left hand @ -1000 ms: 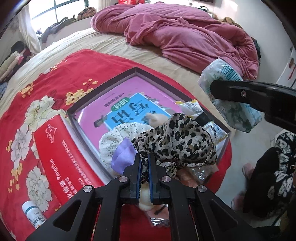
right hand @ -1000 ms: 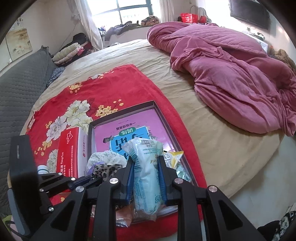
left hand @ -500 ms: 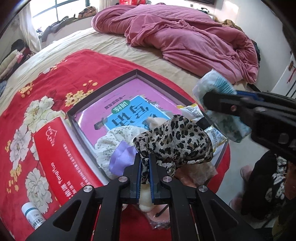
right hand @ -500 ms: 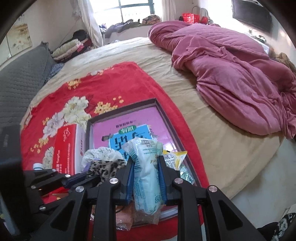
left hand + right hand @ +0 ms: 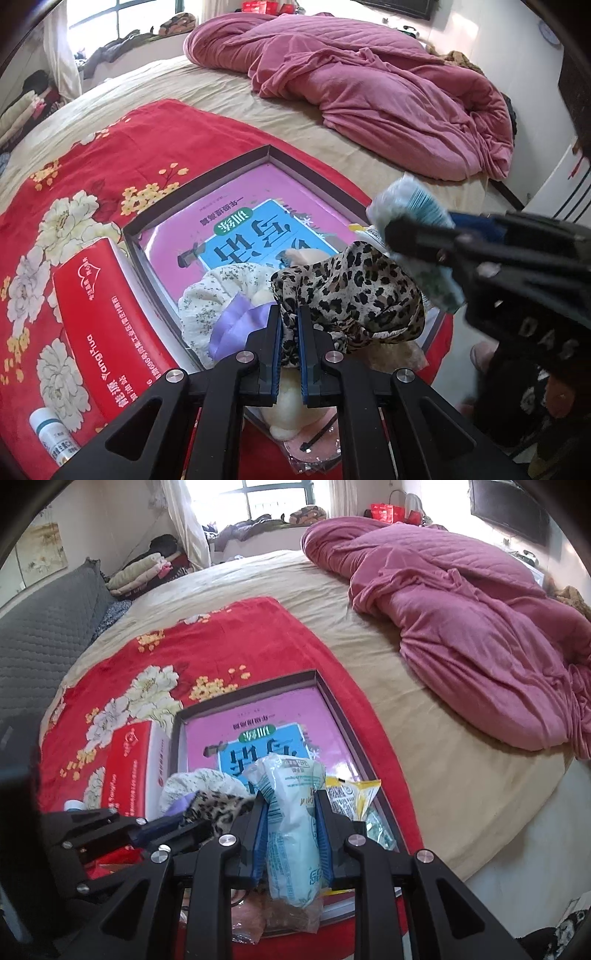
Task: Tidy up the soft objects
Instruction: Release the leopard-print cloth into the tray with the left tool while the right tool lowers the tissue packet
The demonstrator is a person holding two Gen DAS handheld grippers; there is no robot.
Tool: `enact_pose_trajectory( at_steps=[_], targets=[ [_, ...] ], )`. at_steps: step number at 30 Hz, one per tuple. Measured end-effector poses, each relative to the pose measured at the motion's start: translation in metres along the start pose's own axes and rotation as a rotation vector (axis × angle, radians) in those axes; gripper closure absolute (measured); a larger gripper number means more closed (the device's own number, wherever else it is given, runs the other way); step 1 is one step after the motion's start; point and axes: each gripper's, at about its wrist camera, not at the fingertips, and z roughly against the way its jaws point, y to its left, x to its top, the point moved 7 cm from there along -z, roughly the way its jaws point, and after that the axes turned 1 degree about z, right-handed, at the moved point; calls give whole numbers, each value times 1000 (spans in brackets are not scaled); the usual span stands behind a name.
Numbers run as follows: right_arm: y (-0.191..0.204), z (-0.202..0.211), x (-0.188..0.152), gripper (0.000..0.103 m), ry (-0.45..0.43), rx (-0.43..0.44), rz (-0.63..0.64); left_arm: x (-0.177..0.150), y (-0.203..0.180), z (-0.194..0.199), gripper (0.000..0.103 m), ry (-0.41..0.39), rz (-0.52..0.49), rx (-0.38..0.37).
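Note:
My left gripper point(image 5: 289, 328) is shut on a leopard-print cloth point(image 5: 354, 291) and holds it over the near end of a shallow dark tray point(image 5: 207, 192). My right gripper point(image 5: 290, 812) is shut on a pale blue soft packet point(image 5: 291, 834), held above the same tray point(image 5: 340, 709); it also shows in the left wrist view point(image 5: 413, 218). In the tray lie a pink and blue book point(image 5: 243, 225), a white floral cloth point(image 5: 218, 291) with a purple piece point(image 5: 236, 317), and a yellow snack packet point(image 5: 351, 794).
The tray sits on a red flowered blanket point(image 5: 74, 173) on a beige bed. A red tissue box point(image 5: 99, 306) and a small white bottle point(image 5: 51, 439) lie left of the tray. A crumpled pink duvet point(image 5: 369, 88) is behind. The bed edge is at the right.
My right gripper with the blue packet has moved left and closer, over the tray's right side. My left gripper still holds the leopard cloth in much the same place.

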Motion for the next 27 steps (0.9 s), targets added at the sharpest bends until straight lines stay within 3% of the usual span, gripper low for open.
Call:
enact_pose_trajectory(
  at_steps=[18,27],
  targets=[
    [-2,-39,-22,78,56,-2,-6,-1,0,-13,94,15,-1,-10],
    [-9,-38,-25,74,50,75,-80,-3,-2,-14,87,20,-5,-20]
  ],
)
